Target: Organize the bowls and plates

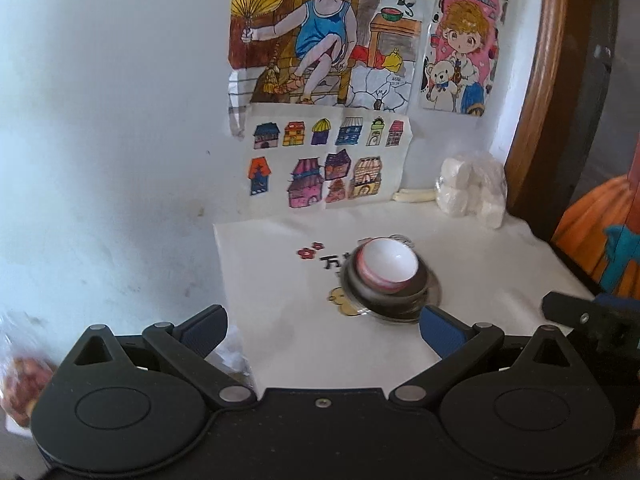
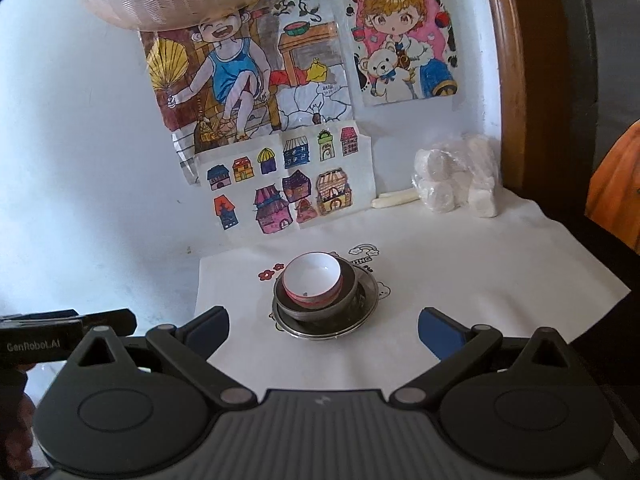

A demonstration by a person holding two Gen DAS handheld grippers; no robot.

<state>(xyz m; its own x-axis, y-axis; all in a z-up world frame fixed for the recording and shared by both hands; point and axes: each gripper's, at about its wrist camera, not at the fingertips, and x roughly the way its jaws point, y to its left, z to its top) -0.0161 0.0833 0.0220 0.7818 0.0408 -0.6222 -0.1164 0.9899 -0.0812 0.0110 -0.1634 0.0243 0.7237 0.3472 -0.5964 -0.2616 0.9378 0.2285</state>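
1. Left gripper point(image 1: 322, 334): jaws spread wide, nothing between the blue pads point(image 1: 204, 330). It hangs above the near edge of the white cloth point(image 1: 500, 280).
2. Right gripper point(image 2: 323, 332): jaws spread wide, nothing held. It points at the stack from the near side.
3. Stack, right wrist view: a white bowl point(image 2: 313, 282) with a red rim sits tilted inside a dark bowl point(image 2: 320, 310), which rests in a metal plate point(image 2: 370, 300). The stack lies at 12 o'clock from the right gripper, near the middle of the cloth.
4. Stack, left wrist view: the white bowl point(image 1: 387, 266) and metal plate point(image 1: 432, 292) appear at 1 o'clock from the left gripper, just beyond its right pad. This picture is blurred.
5. Background: coloured drawings point(image 2: 256, 80) are taped to the wall at 12 o'clock. A clear bag of white lumps point(image 2: 456, 178) stands at 2 o'clock on the cloth, against the wall.
6. The left gripper's body point(image 2: 60, 334) shows at 9 o'clock in the right wrist view.
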